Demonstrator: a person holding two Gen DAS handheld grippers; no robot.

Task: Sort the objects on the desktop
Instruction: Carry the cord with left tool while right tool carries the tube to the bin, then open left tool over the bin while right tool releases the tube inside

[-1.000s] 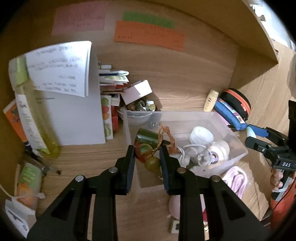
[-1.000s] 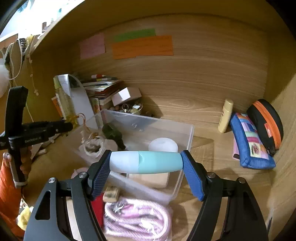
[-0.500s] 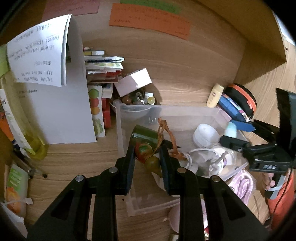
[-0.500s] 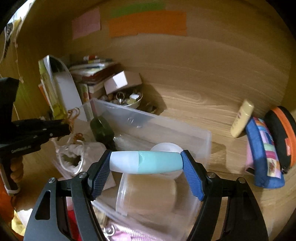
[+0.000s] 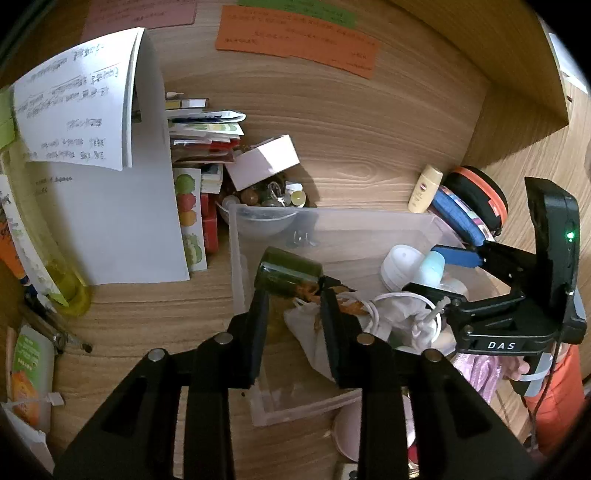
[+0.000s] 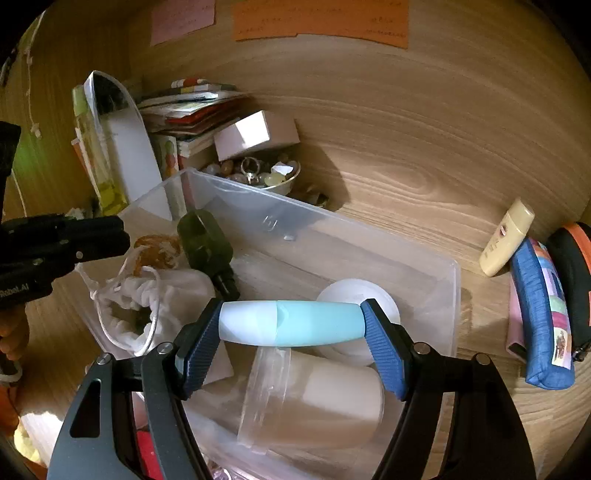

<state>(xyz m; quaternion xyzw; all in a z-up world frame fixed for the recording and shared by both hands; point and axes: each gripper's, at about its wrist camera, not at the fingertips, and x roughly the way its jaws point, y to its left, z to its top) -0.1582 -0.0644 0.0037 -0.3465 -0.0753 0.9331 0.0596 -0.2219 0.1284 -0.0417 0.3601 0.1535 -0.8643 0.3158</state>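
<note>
My right tongs (image 6: pixel 293 326) clamp teal tube (image 6: pixel 291 323) over clear bin (image 6: pixel 456 291); left tongs (image 5: pixel 290 301) part-open, empty. Bag (image 6: pixel 162 295), green bottle (image 6: pixel 205 240) crowd the floor.

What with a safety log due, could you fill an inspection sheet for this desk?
Surface: wooden desk, crowded.
Job's things: bin holds pouch, green bottle, white jar.
Clutter: papers, bead bowl, lotion, blue case.
Grippers: right tool clamps tube over bin; left tool over bin, grip unclear.
Cables: pink cord beside bin.
Surroundings: wooden wall, orange note.
</note>
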